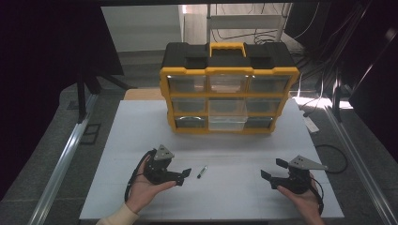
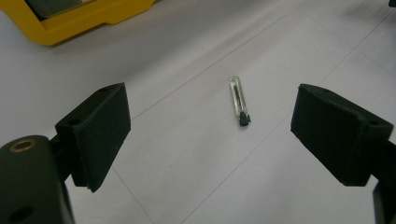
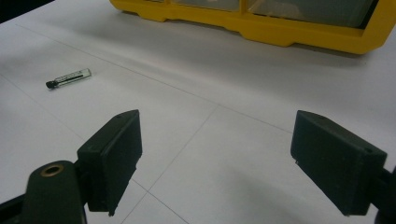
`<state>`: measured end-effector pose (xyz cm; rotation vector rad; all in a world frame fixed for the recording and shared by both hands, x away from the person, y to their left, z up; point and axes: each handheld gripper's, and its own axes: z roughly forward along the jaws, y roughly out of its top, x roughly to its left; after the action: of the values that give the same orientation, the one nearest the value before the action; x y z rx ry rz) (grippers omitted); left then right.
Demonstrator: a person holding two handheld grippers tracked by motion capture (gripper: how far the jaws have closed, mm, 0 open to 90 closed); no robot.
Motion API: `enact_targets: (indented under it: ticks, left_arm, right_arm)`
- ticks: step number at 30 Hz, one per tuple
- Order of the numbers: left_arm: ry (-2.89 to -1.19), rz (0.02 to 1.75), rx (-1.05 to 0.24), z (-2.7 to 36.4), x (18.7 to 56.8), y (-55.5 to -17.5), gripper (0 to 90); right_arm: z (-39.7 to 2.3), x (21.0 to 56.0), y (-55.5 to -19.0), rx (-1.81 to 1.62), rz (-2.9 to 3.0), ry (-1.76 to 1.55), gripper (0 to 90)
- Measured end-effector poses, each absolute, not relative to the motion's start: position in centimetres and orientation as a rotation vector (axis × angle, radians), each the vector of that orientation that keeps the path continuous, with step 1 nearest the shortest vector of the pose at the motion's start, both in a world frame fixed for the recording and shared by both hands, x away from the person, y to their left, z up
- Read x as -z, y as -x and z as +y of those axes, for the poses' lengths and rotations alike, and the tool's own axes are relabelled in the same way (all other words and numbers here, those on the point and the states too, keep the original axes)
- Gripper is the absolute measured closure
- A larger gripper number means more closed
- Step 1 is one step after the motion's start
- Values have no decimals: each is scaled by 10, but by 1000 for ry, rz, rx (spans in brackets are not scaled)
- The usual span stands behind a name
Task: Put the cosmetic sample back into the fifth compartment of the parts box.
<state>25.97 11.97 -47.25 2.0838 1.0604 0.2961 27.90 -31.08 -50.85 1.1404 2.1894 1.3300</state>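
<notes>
A small clear vial with a black cap [image 1: 202,171] lies flat on the white table [image 1: 141,136] near its front middle. In the left gripper view the vial [image 2: 239,100] lies just ahead, between the wide-apart jaws. My left gripper [image 1: 183,176] is open, a short way left of the vial. The right gripper [image 1: 273,172] is open too, farther to the right, with nothing between its jaws; its own view has the vial [image 3: 69,78] at the far left. A yellow and black organiser case [image 1: 229,89] with clear drawers stands upright at the back.
The case's middle bottom drawer [image 1: 227,123] sticks out a little toward me. Its yellow base edge [image 3: 261,25] runs across the top of the right gripper view. Metal rails flank the table, and cables lie on the floor at the right.
</notes>
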Motion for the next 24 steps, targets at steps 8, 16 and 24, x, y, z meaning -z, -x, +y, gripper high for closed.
enact_targets:
  ticks: [8,16,24]
  left_arm:
    - [-2107,1045,-288,112,474,-263,124]
    - [-2129,1041,-262,102,476,-268,124]
    - [-2163,1039,-236,89,479,-275,119]
  right_arm:
    - [-311,509,-280,-1324,2194,-1142,168]
    - [-312,509,-278,-1318,2190,-1141,169]
    - [-312,509,-278,-1316,2188,-1142,169]
